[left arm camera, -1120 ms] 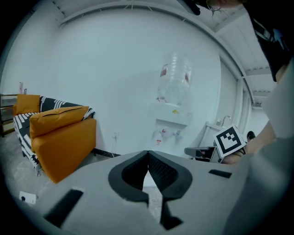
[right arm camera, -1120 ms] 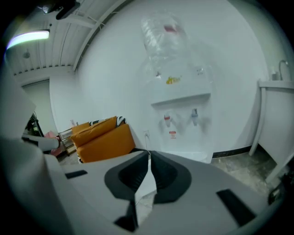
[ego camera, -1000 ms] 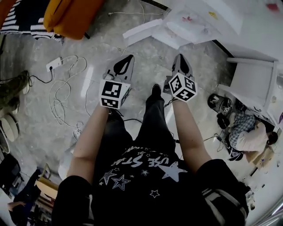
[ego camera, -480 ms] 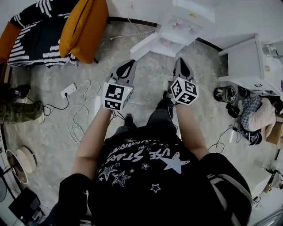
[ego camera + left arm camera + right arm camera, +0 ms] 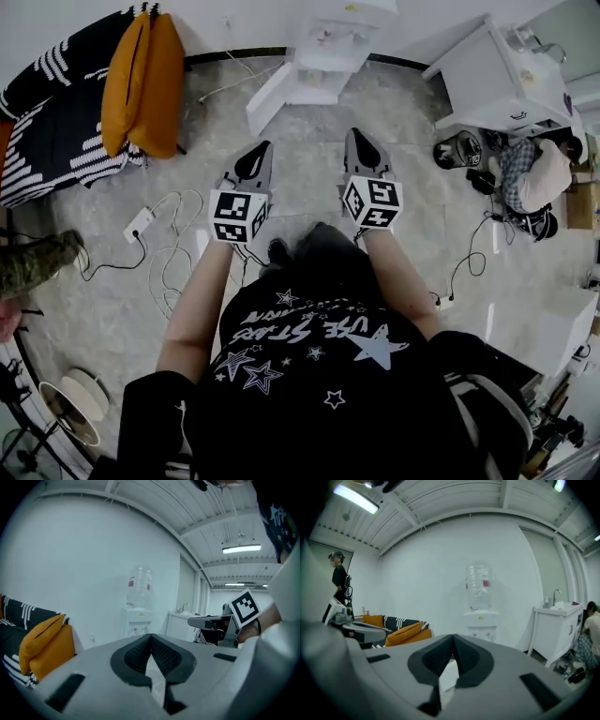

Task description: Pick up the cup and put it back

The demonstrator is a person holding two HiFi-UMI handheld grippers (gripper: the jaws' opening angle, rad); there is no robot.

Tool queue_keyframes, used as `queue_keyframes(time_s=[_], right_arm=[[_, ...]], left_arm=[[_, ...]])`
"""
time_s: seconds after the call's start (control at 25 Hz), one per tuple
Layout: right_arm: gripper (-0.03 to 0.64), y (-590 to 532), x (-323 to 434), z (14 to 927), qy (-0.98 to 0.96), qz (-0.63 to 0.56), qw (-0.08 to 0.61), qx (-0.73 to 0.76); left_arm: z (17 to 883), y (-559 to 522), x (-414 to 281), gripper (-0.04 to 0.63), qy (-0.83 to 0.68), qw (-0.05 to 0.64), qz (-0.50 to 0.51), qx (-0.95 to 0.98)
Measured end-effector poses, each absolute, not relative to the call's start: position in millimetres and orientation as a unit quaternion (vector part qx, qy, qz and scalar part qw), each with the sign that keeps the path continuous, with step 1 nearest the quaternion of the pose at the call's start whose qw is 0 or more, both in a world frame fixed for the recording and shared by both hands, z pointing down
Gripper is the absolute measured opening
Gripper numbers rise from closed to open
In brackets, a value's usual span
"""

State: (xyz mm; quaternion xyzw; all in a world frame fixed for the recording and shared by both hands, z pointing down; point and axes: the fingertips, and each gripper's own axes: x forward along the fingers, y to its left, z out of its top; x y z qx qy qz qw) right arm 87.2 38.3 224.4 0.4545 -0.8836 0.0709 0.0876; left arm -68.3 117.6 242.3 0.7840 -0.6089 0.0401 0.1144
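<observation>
No cup shows in any view. In the head view the person holds both grippers out level over the floor, side by side. The left gripper (image 5: 260, 148) has its jaws shut with nothing between them, and its own view shows the tips meeting (image 5: 151, 635). The right gripper (image 5: 354, 136) is likewise shut and empty, tips together (image 5: 453, 637). Both point toward a white water dispenser (image 5: 328, 42) with a clear bottle (image 5: 479, 585) against the far wall, also seen in the left gripper view (image 5: 140, 597).
A sofa with an orange cushion (image 5: 141, 80) stands at the left. A white sink cabinet (image 5: 497, 80) stands at the right, with a seated person (image 5: 536, 173) beside it. A power strip (image 5: 139, 222) and cables lie on the floor. Another person (image 5: 340, 581) stands far left.
The head view has swung forward: sofa, water dispenser and white cabinet have come further into view and closer. Both grippers stay shut, side by side.
</observation>
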Motion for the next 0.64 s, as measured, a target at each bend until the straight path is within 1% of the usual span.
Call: queue_keyframes(time_s=[0.36, 0.64], right_arm=[[0.006, 66, 119, 223, -0.875, 0.051, 0.121, 0.467], [0.006, 66, 132, 235, -0.868, 0.077, 0.125, 0.474]], left_arm=[[255, 106, -8, 0.009, -0.543, 0.132, 0.038, 0.828], [274, 96, -1, 0.009, -0.538, 0.147, 0.044, 0.829]])
